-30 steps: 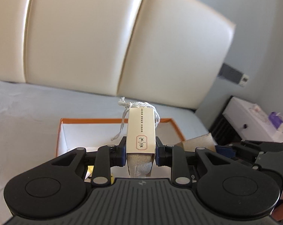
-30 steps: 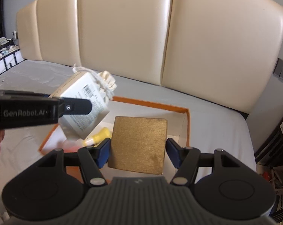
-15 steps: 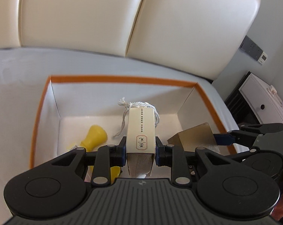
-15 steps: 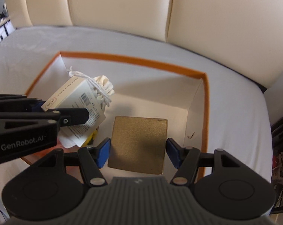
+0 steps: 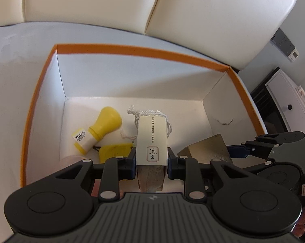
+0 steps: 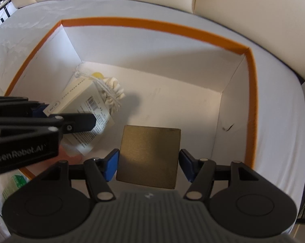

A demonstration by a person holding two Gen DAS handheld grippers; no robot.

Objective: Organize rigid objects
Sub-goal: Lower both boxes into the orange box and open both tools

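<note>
Left wrist view looks down into a big white box with an orange rim [image 5: 140,50] sitting on a bed with a pale sheet [image 5: 14,46], a cream padded headboard [image 5: 213,16] behind it. Writing first: the left tongs [image 5: 151,158] are clamped on a narrow cream carton [image 5: 151,139] whose top face carries two lines of tiny dark print, too small to read, and a small framed emblem near the pads. From the right wrist view the same carton [image 6: 81,101] shows a barcode and blocks of fine print on its side, again unreadable, and the body of the left tongs [image 6: 71,119] bears the words "GenRobot.AI" in grey. Inside the box, towards its left wall, a yellow stamp-shaped bottle [image 5: 99,129] lies on its side with a white band lettered in black that I cannot make out; a flat yellow tag [image 5: 116,151] lies just beside it. The carton is wrapped over a cloth pouch [image 6: 113,93] with a knotted white drawstring [image 5: 142,113], and hangs above the box floor near the middle. The right tongs [image 6: 148,162] grip a square block with a brushed gold face [image 6: 149,156], blue pads pressed against its two sides; it is plain, with no lettering. It sits over the box's interior towards the right wall, which has a small dark scuff [image 6: 227,127]. A green-printed packet [image 6: 14,184] shows outside the box's near left corner, blurred.
</note>
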